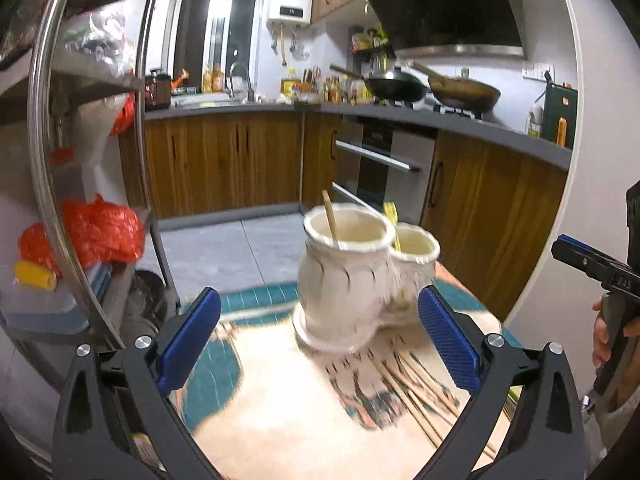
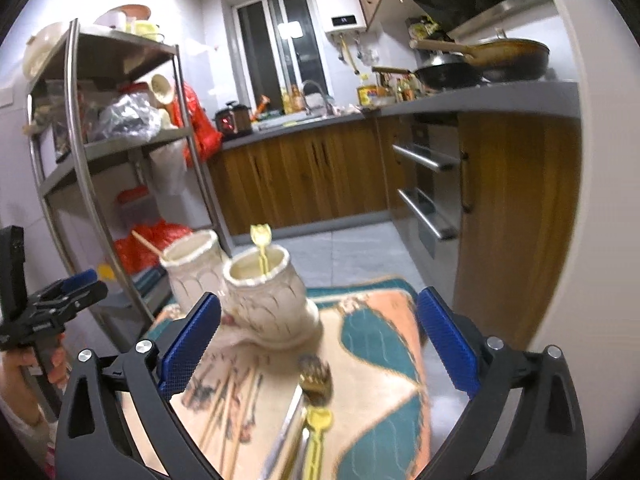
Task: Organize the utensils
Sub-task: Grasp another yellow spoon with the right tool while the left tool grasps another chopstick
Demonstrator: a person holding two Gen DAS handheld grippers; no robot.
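Standing on the patterned cloth [image 2: 372, 364], far of both grippers: a cream twin-cup holder [image 1: 352, 276], a wooden stick [image 1: 330, 220] leaning in its left cup, a yellow utensil [image 2: 262, 254] in the right. Lying nearer on the cloth: chopsticks [image 1: 416, 396], a gold fork [image 2: 316, 380], a yellow spoon [image 2: 316, 432]. Gaping wide, grasping nothing: left gripper [image 1: 320, 344], right gripper [image 2: 320, 344].

Indoor light, window [image 1: 218, 8] glare, motion blur, fisheye-warped edges.
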